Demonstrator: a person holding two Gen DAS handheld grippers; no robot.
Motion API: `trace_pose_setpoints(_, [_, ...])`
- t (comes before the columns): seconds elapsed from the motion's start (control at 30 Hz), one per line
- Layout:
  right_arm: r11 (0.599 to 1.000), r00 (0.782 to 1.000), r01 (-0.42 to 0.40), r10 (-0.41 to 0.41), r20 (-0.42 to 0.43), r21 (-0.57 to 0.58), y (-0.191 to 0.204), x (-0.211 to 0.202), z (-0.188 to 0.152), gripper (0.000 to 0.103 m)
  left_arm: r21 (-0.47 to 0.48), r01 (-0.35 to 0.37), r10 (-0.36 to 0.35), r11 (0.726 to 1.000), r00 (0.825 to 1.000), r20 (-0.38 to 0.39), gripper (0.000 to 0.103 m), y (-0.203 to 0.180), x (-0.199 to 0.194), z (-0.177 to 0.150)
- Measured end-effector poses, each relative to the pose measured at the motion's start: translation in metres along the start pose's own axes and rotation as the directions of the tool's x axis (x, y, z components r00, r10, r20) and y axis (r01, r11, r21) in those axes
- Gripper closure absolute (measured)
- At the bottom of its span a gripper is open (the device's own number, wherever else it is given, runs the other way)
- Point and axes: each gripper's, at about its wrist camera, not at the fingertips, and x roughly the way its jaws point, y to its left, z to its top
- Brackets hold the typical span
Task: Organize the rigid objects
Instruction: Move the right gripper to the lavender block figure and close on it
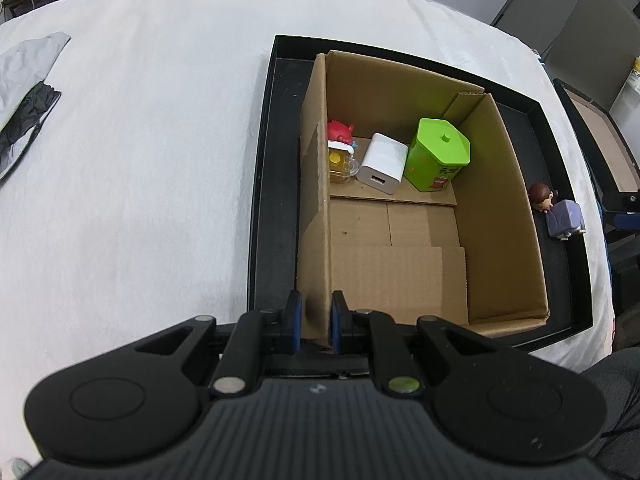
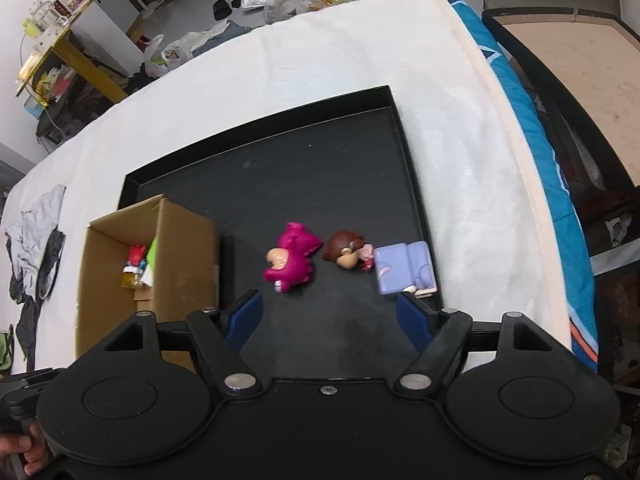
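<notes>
The left claw (image 1: 316, 320) pinches the brown cardboard box's (image 1: 500, 208) near wall, steadying it, while the open, empty right claw (image 2: 328, 312) hovers over the magenta plastic dinosaur figurine (image 2: 290, 258).

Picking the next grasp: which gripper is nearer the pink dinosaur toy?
Right. The right gripper hovers open just short of the pink dinosaur on the tray. The left gripper is shut on the box wall.

brown cardboard box (image 1: 400, 216) in a black tray (image 2: 320, 184); green tin (image 1: 436, 154), white charger (image 1: 382, 168), magenta figure (image 2: 290, 258).
</notes>
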Motion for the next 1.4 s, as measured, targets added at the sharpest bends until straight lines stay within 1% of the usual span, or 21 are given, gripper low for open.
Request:
trace_pose_setpoints(0.03, [1.0, 1.0, 0.002, -0.002, -0.005, 0.0, -0.002, 0.003, 0.002, 0.033, -0.001, -0.001, 0.001, 1.0, 1.0, -0.001, 0.09, 0.0, 0.0, 0.0])
trace_pose_setpoints(0.37, [0.999, 0.998, 0.053, -0.053, -0.036, -0.008, -0.019, 0.031, 0.02, 0.035, -0.019, -0.009, 0.009, 1.0, 1.0, -0.017, 0.09, 0.0, 0.005, 0.004])
trace_pose_setpoints(0.57, [0.998, 0.995, 0.07, -0.07, -0.068, -0.002, -0.035, 0.049, 0.024, 0.048, -0.021, -0.018, 0.017, 1.0, 0.999, -0.033, 0.09, -0.002, 0.009, 0.007])
trace_pose_setpoints(0.63, [0.998, 0.994, 0.07, -0.07, -0.083, 0.0, -0.038, 0.055, 0.025, 0.055, -0.022, -0.024, 0.023, 0.999, 0.999, -0.041, 0.09, -0.002, 0.011, 0.008])
trace_pose_setpoints(0.67, [0.997, 0.993, 0.072, -0.072, -0.089, 0.0, -0.039, 0.058, 0.025, 0.056, -0.024, -0.027, 0.026, 0.999, 0.999, -0.045, 0.09, -0.002, 0.013, 0.009])
trace_pose_setpoints(1.0, [0.989, 0.986, 0.131, -0.137, -0.097, -0.067, -0.035, 0.07, 0.026, 0.056, -0.029, -0.031, 0.03, 0.999, 0.998, -0.05, 0.09, -0.003, 0.015, 0.011])
trace_pose_setpoints(1.07, [0.981, 0.982, 0.158, -0.168, -0.089, -0.109, -0.028, 0.073, 0.026, 0.057, -0.03, -0.029, 0.028, 0.999, 0.998, -0.049, 0.09, -0.002, 0.015, 0.011])
trace_pose_setpoints(1.13, [0.967, 0.973, 0.197, -0.213, -0.085, -0.162, -0.019, 0.077, 0.024, 0.057, -0.03, -0.024, 0.022, 0.999, 0.999, -0.045, 0.09, -0.002, 0.015, 0.01])
trace_pose_setpoints(1.23, [0.949, 0.962, 0.24, -0.26, -0.078, -0.206, -0.009, 0.08, 0.023, 0.059, -0.028, -0.017, 0.016, 0.999, 0.999, -0.041, 0.089, 0.0, 0.014, 0.01])
trace_pose_setpoints(1.4, [0.942, 0.957, 0.246, -0.273, -0.094, -0.23, 0.0, 0.08, 0.017, 0.059, -0.032, -0.007, 0.006, 0.999, 0.999, -0.042, 0.089, 0.002, 0.013, 0.01])
